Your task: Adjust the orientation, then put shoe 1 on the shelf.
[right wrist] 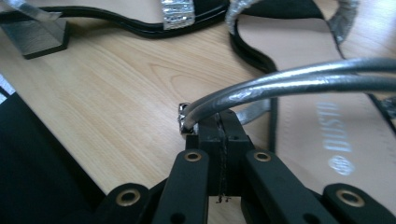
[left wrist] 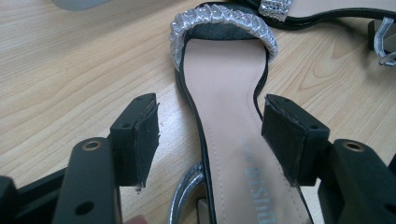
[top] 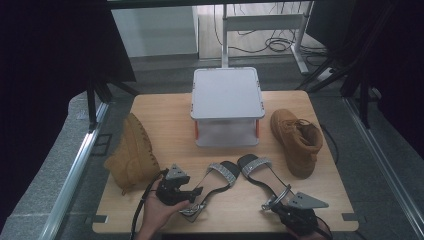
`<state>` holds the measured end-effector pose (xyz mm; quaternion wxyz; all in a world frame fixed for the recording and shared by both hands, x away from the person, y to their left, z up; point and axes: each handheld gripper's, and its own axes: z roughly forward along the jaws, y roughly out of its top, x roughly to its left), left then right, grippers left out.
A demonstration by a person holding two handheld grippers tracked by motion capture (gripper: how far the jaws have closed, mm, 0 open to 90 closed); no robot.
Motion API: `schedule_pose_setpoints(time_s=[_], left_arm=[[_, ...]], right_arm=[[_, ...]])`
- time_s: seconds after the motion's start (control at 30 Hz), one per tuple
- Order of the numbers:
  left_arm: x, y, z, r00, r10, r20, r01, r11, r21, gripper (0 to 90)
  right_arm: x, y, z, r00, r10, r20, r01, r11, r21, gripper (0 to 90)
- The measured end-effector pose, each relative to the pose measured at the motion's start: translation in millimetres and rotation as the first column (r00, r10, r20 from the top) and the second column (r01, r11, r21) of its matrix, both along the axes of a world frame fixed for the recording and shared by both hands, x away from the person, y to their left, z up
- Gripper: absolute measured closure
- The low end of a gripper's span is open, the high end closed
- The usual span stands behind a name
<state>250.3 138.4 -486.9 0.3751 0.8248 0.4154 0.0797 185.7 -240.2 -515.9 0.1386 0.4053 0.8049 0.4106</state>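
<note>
High view: a lidded grey plastic box [top: 227, 106] stands at 12 o'clock, contents hidden. The left gripper [left wrist: 210, 140], spread wide, straddles the left silver-strapped black sandal [left wrist: 229, 154]. The right gripper [right wrist: 223, 133] is clenched on the right sandal's silver ankle strap [right wrist: 289, 84].

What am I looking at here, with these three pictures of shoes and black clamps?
There is no robot here. A person holds a two-jaw tool in each hand at a wooden table. The high view looks down from above; the other two come from a camera riding on each tool, looking along its jaws.

On the table lie two tan boots, left and right, a grey lidded box and two sandals with sparkly toe bands.

The left tool is open, its jaws on either side of the left sandal without closing on it. The right tool is shut just below the silver ankle strap of the right sandal; whether it pinches the strap is unclear.
</note>
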Motion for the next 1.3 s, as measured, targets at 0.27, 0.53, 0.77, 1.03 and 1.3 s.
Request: schedule_pose_setpoints(time_s=[0.27,0.53,0.77,1.03,1.3], left_arm=[[-0.6,3.2,2.1,1.0000,0.006,0.006,-0.006,1.0000,-0.006,36.9],[-2.3,5.6,3.6,0.9998,0.015,0.011,-0.014,0.9998,-0.012,36.9],[-3.4,8.1,10.4,0.9992,0.024,0.031,-0.024,0.9996,-0.012,36.9],[-1.4,-1.4,17.2,0.9994,0.004,0.035,-0.005,0.9998,0.021,36.7],[6.9,-23.3,23.0,0.9991,-0.041,-0.006,0.042,0.9938,0.103,35.6]], right_arm=[[-4.5,-3.3,8.3,0.9999,-0.016,-0.004,0.016,1.000,-0.015,89.7],[-14.1,-17.8,18.0,0.9994,-0.032,0.009,0.032,0.999,0.011,88.8],[-24.8,-30.7,35.3,0.9971,-0.050,0.058,0.047,0.997,0.053,66.9],[-15.9,-29.9,48.6,0.9948,-0.051,0.088,0.046,0.997,0.059,58.7],[16.7,-23.9,58.8,0.9918,-0.063,0.112,0.052,0.994,0.092,56.0]])
